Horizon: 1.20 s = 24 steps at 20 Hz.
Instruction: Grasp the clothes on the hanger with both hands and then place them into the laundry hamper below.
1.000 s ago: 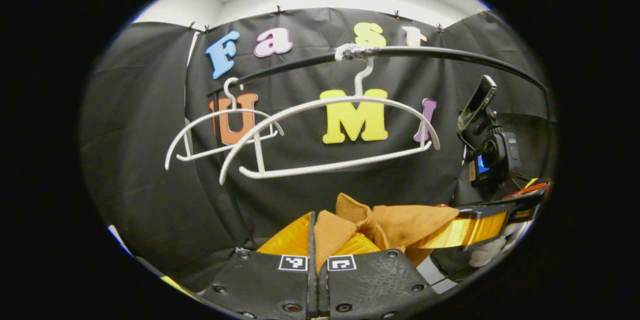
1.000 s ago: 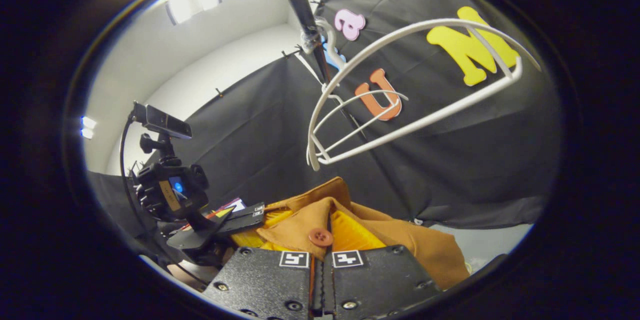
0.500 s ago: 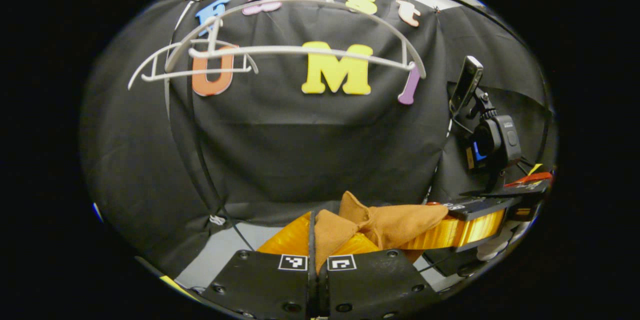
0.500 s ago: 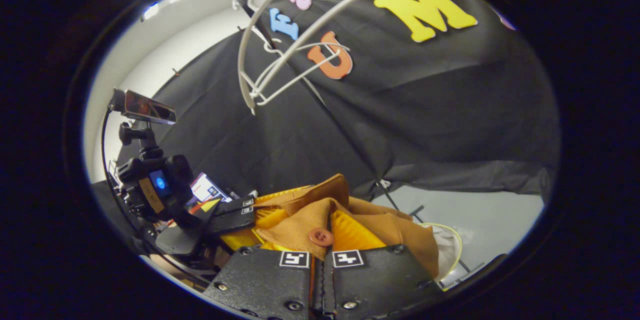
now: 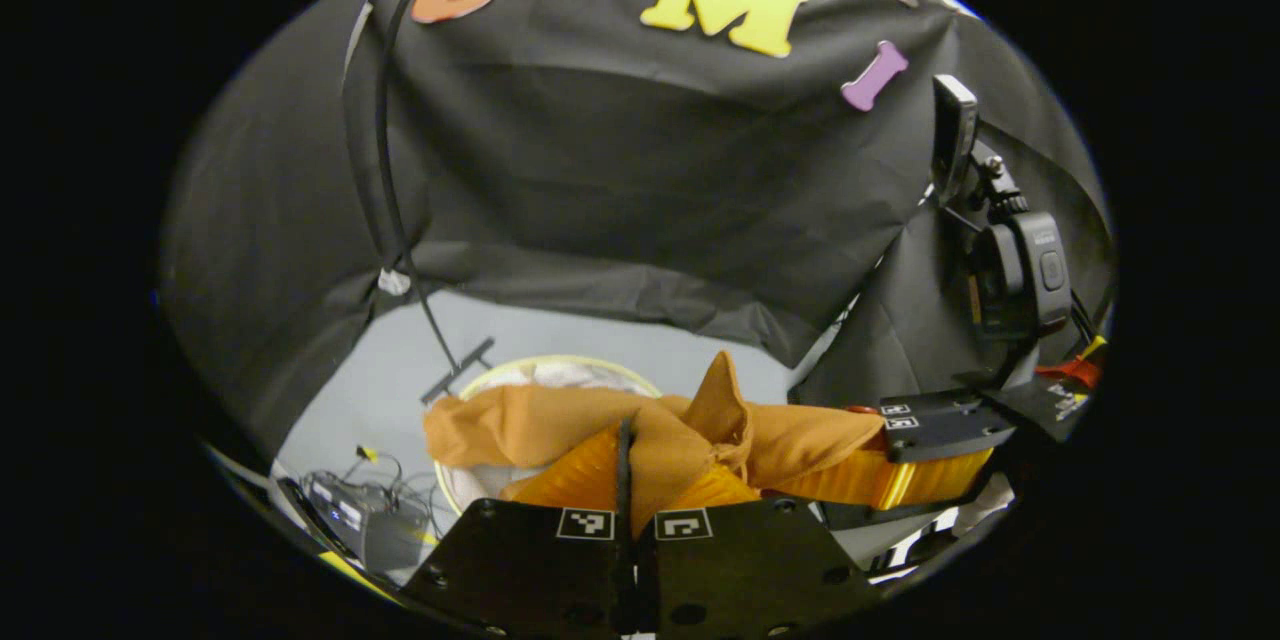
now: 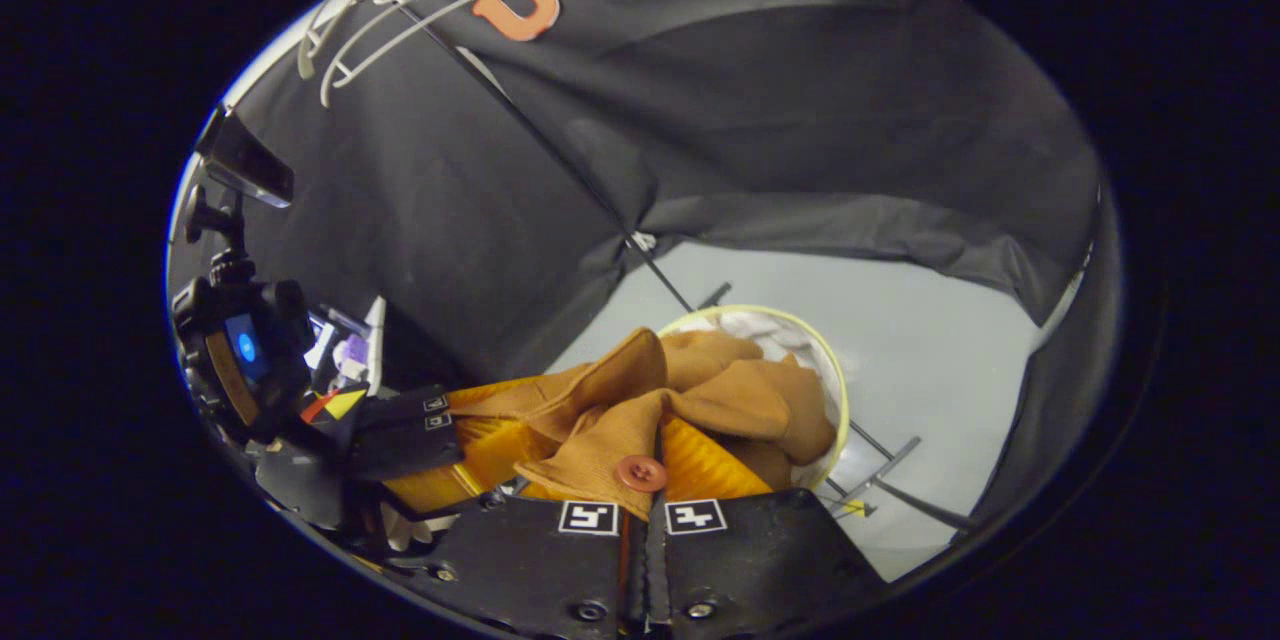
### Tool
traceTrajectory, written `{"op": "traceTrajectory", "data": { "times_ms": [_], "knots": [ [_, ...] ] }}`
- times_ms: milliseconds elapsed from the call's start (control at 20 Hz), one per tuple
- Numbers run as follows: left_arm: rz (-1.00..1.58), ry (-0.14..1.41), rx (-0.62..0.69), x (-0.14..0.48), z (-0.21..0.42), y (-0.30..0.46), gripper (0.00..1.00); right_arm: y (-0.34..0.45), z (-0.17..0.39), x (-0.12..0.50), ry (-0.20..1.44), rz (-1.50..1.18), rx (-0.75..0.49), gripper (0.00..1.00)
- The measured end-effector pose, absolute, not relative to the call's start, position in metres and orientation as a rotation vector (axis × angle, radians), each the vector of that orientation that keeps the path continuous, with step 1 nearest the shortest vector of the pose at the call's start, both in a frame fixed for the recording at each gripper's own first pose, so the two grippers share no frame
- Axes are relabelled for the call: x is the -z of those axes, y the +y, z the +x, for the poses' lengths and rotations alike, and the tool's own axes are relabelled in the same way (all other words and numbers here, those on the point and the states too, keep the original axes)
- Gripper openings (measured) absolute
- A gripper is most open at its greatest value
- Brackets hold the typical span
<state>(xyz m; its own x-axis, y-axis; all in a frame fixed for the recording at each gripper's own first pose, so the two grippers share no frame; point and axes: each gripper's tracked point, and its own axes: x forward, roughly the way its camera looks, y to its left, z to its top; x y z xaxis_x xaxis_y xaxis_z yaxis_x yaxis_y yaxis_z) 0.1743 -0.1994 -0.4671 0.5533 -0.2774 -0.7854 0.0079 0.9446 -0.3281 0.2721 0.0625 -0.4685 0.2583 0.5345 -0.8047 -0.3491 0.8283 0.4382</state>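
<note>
Fingers of the left gripper (image 5: 628,495) and right gripper (image 6: 645,495) each pinch a fold of the brown garment (image 6: 690,400), holding it spread above the round laundry hamper (image 6: 842,390) on the floor, apparently so it drops inside

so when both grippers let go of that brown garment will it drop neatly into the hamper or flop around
Probably flop: the brown garment sags and folds between the left gripper and right gripper, so it looks limp. It hangs over the hamper, so most should land inside. A loose end drapes over the rim and may snag there.
</note>
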Motion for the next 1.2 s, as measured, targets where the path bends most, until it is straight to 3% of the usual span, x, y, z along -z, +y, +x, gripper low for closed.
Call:
{"op": "traceTrajectory", "data": {
  "times_ms": [300,850,900,950,1000,1150,1200],
  "knots": [
    [-0.33,1.085,0.129,0.49,0.145,-0.203,0.0,0.056,0.261,0.477,1.287,0.129,-0.573,0.04],
    [-0.286,1.096,0.08,0.491,0.142,-0.186,0.0,0.047,0.275,0.48,1.244,0.058,-0.541,0.04],
    [-0.278,1.097,0.085,0.49,0.14,-0.186,0.01,0.045,0.279,0.48,1.23,0.047,-0.534,0.04],
    [-0.272,1.091,0.098,0.486,0.14,-0.189,0.07,0.044,0.28,0.484,1.223,0.033,-0.52,0.05],
    [-0.265,1.078,0.108,0.481,0.143,-0.192,0.0,0.045,0.283,0.483,1.218,0.026,-0.521,0.05],
    [-0.215,1.056,0.064,0.482,0.148,-0.174,0.75,0.033,0.296,0.483,1.176,0.025,-0.473,0.56],
    [-0.224,1.052,0.061,0.479,0.148,-0.171,1.0,0.028,0.3,0.481,1.174,0.032,-0.457,0.61]
  ]
}}
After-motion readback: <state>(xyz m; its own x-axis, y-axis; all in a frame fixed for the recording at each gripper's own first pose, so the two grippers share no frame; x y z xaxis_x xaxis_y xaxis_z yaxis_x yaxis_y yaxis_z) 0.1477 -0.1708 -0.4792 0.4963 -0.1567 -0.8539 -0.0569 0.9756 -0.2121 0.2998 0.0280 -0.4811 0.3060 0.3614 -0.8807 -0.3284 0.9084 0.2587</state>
